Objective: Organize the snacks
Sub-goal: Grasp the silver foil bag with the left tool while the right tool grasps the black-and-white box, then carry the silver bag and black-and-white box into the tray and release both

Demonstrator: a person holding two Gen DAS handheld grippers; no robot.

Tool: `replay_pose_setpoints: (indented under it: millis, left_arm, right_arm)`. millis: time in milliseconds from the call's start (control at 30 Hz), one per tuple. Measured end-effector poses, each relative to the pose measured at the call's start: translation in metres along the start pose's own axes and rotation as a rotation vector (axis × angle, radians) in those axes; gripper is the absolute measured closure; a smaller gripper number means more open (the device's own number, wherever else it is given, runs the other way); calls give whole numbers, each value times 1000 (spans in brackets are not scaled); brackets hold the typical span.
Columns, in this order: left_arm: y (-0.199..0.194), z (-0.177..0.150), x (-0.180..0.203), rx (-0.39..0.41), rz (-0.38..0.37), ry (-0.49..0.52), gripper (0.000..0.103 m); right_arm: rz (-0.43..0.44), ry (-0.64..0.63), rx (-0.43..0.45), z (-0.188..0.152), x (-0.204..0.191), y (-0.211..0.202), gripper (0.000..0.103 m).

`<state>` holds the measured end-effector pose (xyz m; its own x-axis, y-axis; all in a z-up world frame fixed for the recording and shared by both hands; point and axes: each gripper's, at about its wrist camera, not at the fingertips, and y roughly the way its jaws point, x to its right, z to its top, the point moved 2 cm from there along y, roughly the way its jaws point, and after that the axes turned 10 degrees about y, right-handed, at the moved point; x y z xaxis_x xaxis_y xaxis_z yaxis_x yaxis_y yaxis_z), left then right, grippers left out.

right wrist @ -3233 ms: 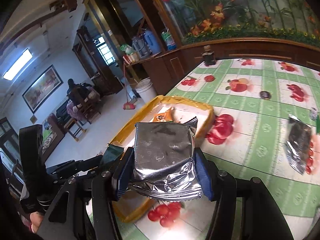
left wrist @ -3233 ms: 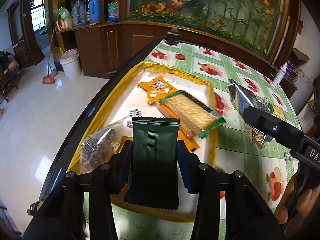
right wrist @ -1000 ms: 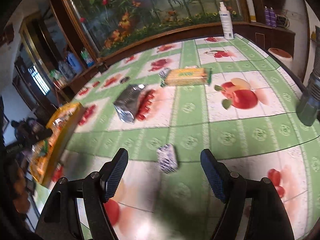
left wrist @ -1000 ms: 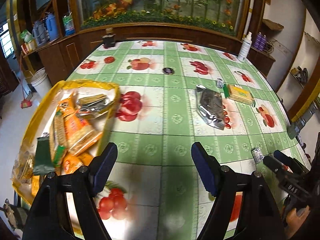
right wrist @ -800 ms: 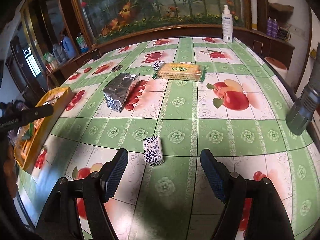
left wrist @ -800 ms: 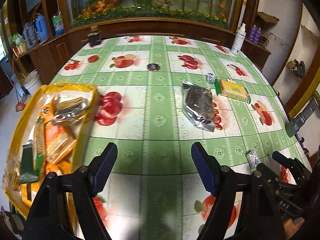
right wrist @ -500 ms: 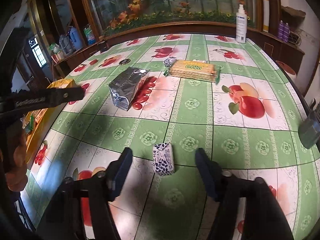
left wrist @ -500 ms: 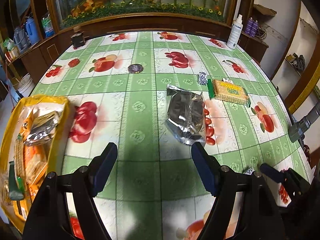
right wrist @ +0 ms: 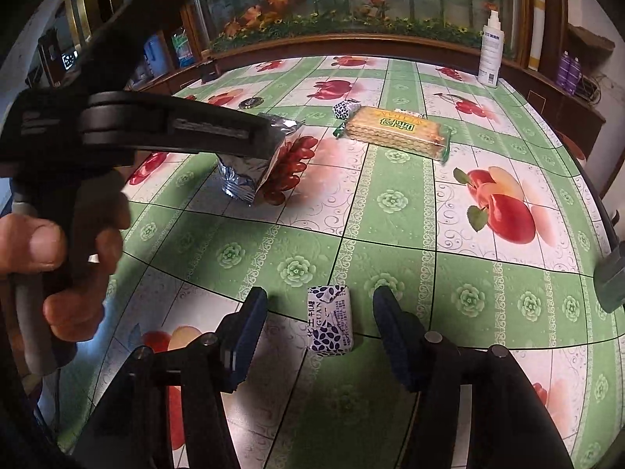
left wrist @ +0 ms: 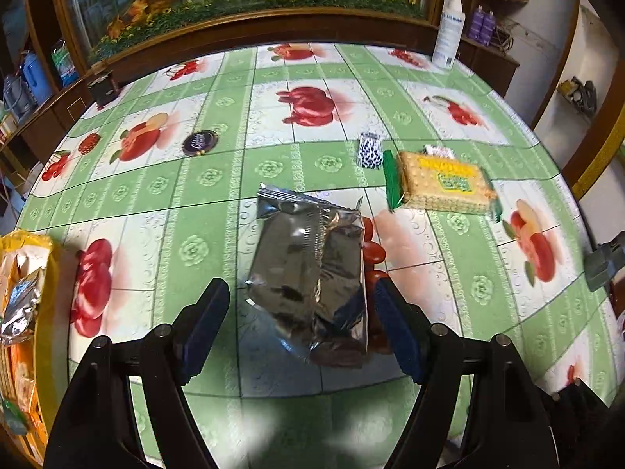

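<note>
the silver foil packet [left wrist: 312, 273] lies flat on the fruit-print tablecloth [left wrist: 218, 203], its near end between the blue pads of the left gripper [left wrist: 300, 328], whose jaws stand apart: the right pad sits just beside the packet's edge, the left pad has clear cloth before it. beyond the fingertips, up and to the right, lie a cracker pack [left wrist: 441, 183] and a small blue-and-white sweet [left wrist: 370, 150]; far off to the left is the yellow tray [left wrist: 50, 301] with snacks already in it. to grip well, i would shift the gripper a little right so the packet sits centred, lower until both pads flank its puffed body, then squeeze gently

from the right wrist, a wrapped blue-and-white candy [right wrist: 330, 322] lies on the cloth, centred between the pads of the right gripper [right wrist: 320, 328]. the jaws have just been closing, yet both pads stand clear of the wrapper, so nothing is clamped. the person's left hand [right wrist: 58, 265] holds its tool off to the left, over the foil packet. here the candy is small and low, so the tips should come right down to the cloth before closing, or they may skid over it
</note>
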<state>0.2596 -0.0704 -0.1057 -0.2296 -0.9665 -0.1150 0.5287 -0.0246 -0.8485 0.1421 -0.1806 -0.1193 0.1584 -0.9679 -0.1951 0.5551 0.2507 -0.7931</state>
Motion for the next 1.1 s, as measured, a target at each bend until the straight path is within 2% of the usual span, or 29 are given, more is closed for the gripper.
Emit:
replay_pose_setpoints:
  millis: [67,100,167,200,233,267,500,700,900,1100]
  left_arm:
    - [12,0,2,-15,5,1,23]
    - [11,-1,0,12,14,-10,23]
    - [10,-1,-3,35,13,-24,27]
    - [8,-2,-4,44,5,-29,44]
    - [5,-2,-5,46,17,-21,45]
    - [3,-2,-5,42,35,-11,45]
    - [-16,-30,-30,35,63,-54,45]
    - [-66,-62,-60,94,148,-111,45]
    - [-119,-99,-93,158,255,-182,45]
    - [-143,-126,-123,177,302,-243,45]
  right_arm:
    - [-9,-10,-1,0,-2,0,44]
    - [-11,-12,-2,-1,-2,0,44]
    - [-13,-15,-2,-1,-2,0,46]
    - [-16,-13,1,-1,-2,-1,56]
    - [-19,-12,5,-1,-2,-1,65]
    - [-20,-9,7,-1,-1,-2,82]
    - [12,3,8,-3,-6,-8,83]
    - [55,-4,49,-2,-23,-26,83]
    - [160,-26,90,2,-59,-50,83]
    - [220,-82,100,1,-105,-60,83]
